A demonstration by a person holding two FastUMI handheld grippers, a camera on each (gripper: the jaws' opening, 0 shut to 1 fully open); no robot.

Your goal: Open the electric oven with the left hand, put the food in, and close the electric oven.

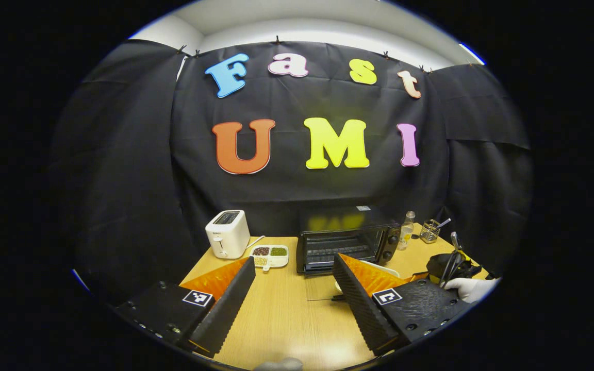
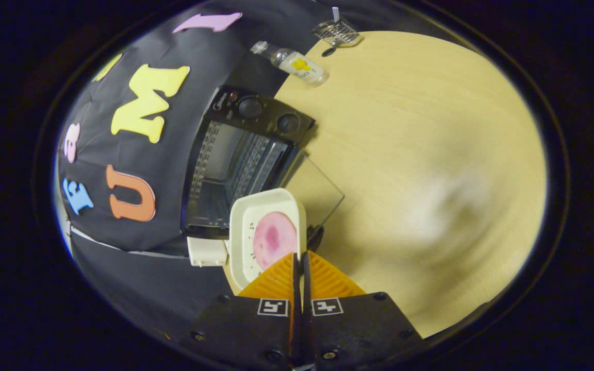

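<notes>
Oven door down, plate of food pinched in the right gripper

The left gripper (image 1: 292, 281) has its fingers spread wide over the wooden table (image 1: 286, 319) and holds nothing. The right gripper (image 2: 300, 263) is pressed tight on the rim of a white plate (image 2: 248, 232) with a pink slice of food (image 2: 274, 239) on it. The plate is just in front of the black oven (image 2: 235, 154), above its glass door (image 2: 315, 188), which lies flat open.

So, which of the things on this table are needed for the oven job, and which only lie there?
Needed:
- black electric oven, its glass door open
- white square plate with the pink food
- right gripper, shut on the plate
- left gripper, open

Just lying about:
- white toaster
- white divided dish of beans
- clear bottle
- wire holder
</notes>
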